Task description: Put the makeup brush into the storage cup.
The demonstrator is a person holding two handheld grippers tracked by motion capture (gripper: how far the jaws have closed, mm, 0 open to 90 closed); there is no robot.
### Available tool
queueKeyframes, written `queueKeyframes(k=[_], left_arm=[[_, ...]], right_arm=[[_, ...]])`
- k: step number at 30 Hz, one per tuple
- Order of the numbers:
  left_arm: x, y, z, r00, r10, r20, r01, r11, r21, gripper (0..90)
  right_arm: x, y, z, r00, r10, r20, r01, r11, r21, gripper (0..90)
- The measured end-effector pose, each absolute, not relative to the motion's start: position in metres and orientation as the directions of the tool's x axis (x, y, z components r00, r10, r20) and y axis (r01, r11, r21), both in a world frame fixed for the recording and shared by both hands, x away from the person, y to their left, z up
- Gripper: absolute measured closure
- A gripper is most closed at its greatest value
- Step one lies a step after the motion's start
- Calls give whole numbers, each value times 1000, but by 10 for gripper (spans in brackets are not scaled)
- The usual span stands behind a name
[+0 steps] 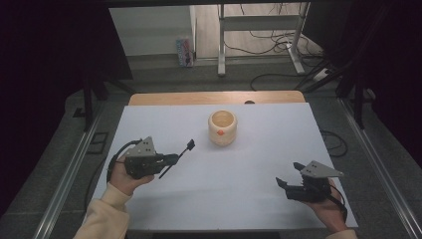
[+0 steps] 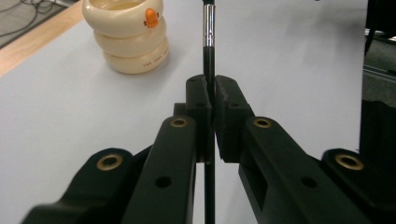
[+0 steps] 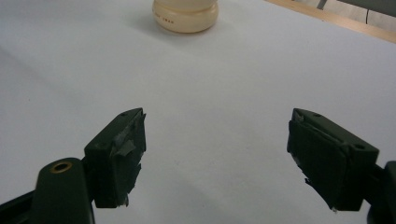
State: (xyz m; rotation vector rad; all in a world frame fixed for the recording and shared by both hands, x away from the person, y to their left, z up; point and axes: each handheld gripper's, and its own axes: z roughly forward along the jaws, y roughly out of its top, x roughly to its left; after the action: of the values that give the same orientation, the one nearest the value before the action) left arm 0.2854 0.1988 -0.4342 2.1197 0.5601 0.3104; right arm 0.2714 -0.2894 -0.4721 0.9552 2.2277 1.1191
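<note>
I see my right gripper [image 3: 215, 158] with its two black jaws spread wide above the white table [image 3: 224, 84]. A cream ribbed cup [image 3: 186, 15] stands far ahead, near the wooden edge [image 3: 327, 17].

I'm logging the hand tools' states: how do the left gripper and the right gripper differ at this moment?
The left gripper is shut on a thin black brush with a silver ferrule; the right gripper is open and holds nothing. The left one's jaws press together around the brush handle, while the right one's stand wide apart. Both are black, hand-held above the white table, and point toward the cream ringed duck-faced cup.
</note>
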Motion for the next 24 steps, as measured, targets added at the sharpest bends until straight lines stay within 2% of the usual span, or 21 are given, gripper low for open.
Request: queueKeyframes(k=[24], left_arm=[[285,196,-439,834,551,-3,286,-428,857,857]], right_arm=[[275,-278,-469,-667,741,-81,364,419,832,198]])
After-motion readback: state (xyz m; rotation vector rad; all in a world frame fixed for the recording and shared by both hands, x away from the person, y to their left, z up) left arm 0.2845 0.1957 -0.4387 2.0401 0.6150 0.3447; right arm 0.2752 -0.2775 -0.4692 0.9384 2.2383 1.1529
